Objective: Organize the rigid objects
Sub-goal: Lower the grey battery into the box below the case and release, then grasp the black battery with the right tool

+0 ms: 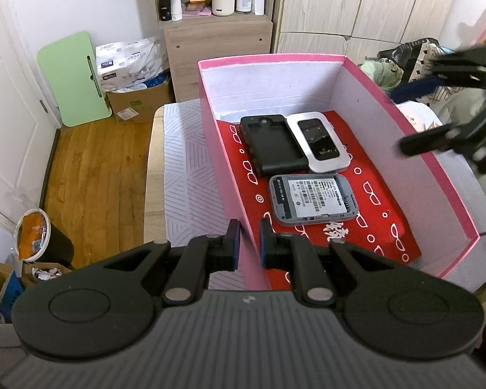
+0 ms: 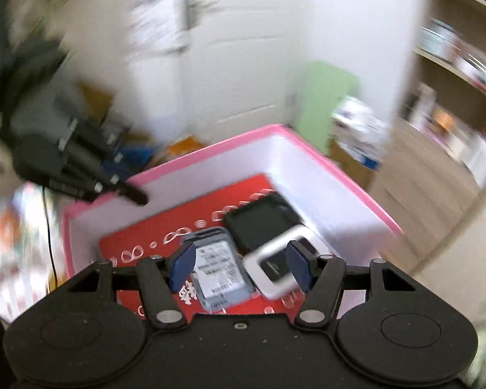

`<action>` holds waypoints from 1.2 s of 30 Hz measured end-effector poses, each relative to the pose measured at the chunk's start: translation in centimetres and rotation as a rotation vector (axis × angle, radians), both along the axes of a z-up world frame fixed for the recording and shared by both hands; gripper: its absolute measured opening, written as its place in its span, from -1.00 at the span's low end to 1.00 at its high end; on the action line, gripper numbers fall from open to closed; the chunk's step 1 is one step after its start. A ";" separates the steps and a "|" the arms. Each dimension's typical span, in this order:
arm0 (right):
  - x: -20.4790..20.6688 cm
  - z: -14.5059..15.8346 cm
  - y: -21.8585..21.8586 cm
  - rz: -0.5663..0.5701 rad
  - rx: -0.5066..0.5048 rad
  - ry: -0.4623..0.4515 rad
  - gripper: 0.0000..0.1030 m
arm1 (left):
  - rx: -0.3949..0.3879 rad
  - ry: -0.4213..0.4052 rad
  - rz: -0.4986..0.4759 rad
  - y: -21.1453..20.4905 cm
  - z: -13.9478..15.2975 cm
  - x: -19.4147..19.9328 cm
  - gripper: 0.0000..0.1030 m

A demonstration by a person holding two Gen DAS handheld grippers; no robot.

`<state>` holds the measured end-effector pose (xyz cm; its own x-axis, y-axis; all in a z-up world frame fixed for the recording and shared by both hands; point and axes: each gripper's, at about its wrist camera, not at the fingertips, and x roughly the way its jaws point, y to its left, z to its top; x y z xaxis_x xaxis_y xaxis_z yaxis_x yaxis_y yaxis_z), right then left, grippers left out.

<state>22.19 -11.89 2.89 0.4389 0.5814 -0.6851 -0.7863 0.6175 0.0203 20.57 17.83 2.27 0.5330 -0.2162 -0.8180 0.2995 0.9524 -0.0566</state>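
Observation:
A pink box (image 1: 431, 159) with a red patterned sheet (image 1: 366, 220) on its floor holds three devices: a black case (image 1: 270, 144), a white-framed WiFi router (image 1: 320, 142) and a grey device (image 1: 312, 199) lying label up. My left gripper (image 1: 249, 241) is shut on the box's near left wall. My right gripper (image 2: 241, 265) is open and empty above the box's right side; it also shows in the left wrist view (image 1: 437, 110). The right wrist view is blurred but shows the box (image 2: 243, 139), grey device (image 2: 220, 269), router (image 2: 269, 265) and black case (image 2: 259, 223).
The box sits on a white patterned cloth (image 1: 184, 168) on a table. A wooden floor (image 1: 90, 178), a green board (image 1: 74, 77), a cardboard box (image 1: 139, 100) and a bin (image 1: 39, 240) lie to the left. A shelf unit (image 1: 217, 22) stands behind.

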 end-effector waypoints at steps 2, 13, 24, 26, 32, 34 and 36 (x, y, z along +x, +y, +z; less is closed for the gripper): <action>-0.8 0.1 -2.8 -0.087 0.065 0.021 0.30 | 0.001 -0.003 0.002 0.0 0.0 0.0 -0.80; -8.4 -5.8 -12.5 -0.447 0.242 0.041 0.31 | 0.013 -0.012 0.037 -0.4 -0.1 -0.4 -0.80; -10.2 -12.5 -12.9 -0.594 0.189 0.080 0.36 | 0.000 -0.009 0.080 -0.4 -0.1 -0.4 -0.80; -9.7 -13.4 -12.3 -0.610 0.158 0.066 0.37 | 0.003 -0.007 0.083 -0.5 -0.1 -0.4 -0.80; -8.0 -14.8 -10.6 -0.613 0.074 0.054 0.42 | 0.008 -0.005 0.083 -0.6 -0.1 -0.4 -0.80; -7.4 -15.2 -10.0 -0.619 0.054 0.042 0.48 | 0.010 -0.007 0.082 -0.6 -0.1 -0.4 -0.80; -7.0 -15.6 -9.6 -0.644 0.024 0.030 0.51 | 0.008 -0.006 0.083 -0.6 -0.1 -0.4 -0.80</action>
<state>15.20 -21.51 -12.74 0.6860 0.2233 -0.6925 -0.2569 0.9648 0.0565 20.17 17.21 2.18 0.5534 -0.1646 -0.8165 0.2197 0.9744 -0.0475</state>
